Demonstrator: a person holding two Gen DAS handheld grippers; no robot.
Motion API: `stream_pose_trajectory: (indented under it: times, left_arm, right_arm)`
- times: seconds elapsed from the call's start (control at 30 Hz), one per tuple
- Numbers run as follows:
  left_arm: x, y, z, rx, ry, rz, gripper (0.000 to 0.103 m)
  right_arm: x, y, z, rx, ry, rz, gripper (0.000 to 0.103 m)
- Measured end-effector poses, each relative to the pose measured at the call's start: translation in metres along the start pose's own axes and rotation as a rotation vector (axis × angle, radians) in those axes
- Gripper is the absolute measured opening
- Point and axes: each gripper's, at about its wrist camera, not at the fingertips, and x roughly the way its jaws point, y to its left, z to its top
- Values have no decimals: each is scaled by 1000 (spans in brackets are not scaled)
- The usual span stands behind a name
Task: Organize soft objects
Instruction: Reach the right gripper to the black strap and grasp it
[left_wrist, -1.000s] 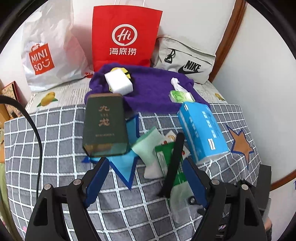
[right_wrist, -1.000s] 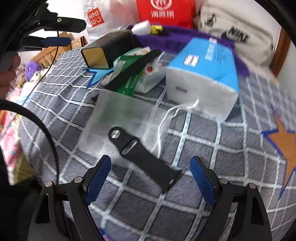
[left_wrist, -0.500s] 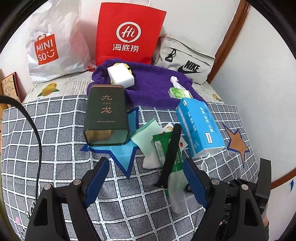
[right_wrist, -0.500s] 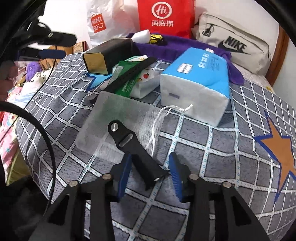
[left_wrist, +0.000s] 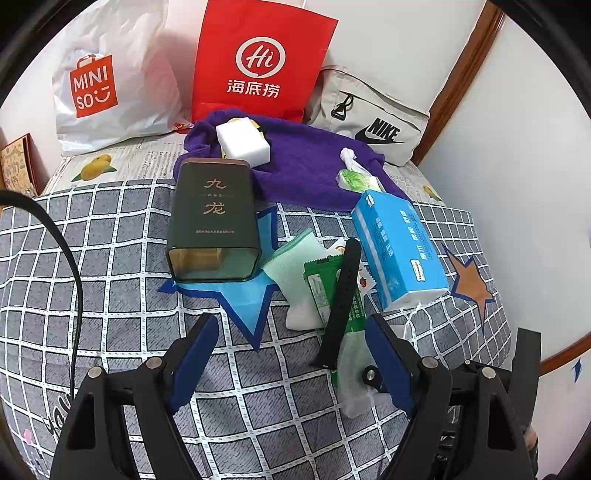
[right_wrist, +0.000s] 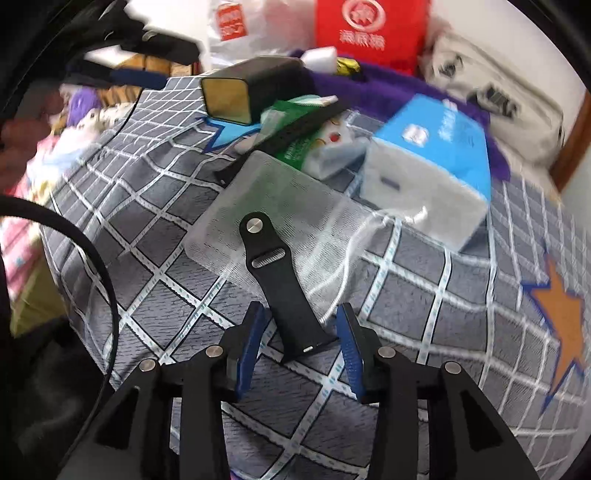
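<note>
Right gripper (right_wrist: 301, 338) pitched steeply down at the bed (right_wrist: 424, 295), jaws opening, straddling the near end of the black watch strap (right_wrist: 284, 295) that lies across the mesh pouch (right_wrist: 266, 192); pads not pressing. Left gripper (left_wrist: 291, 354) angled down, wide open, empty.

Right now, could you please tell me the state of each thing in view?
left tool, open, empty.
right tool, jaws opening, short strap between them.
green tin, on its side.
mesh pouch, flat under short strap.
long strap, lying across green packet.
red bag, upright.
</note>
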Motion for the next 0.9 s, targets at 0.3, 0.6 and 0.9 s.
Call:
stream_pose_trajectory:
  times: [0.3,0.6,0.9]
  left_arm:
    - [-1,1,0,3,2,2,81]
    - [0,-2,-1,14,7,-5,81]
    - [1,2,-1,7,14,-3,81]
  right_arm:
    - [-26,-20,1,134,-53,3,7]
    - [-22,-11,3,44,-27,16,49]
    - [3,-3,8,-18,16,22,23]
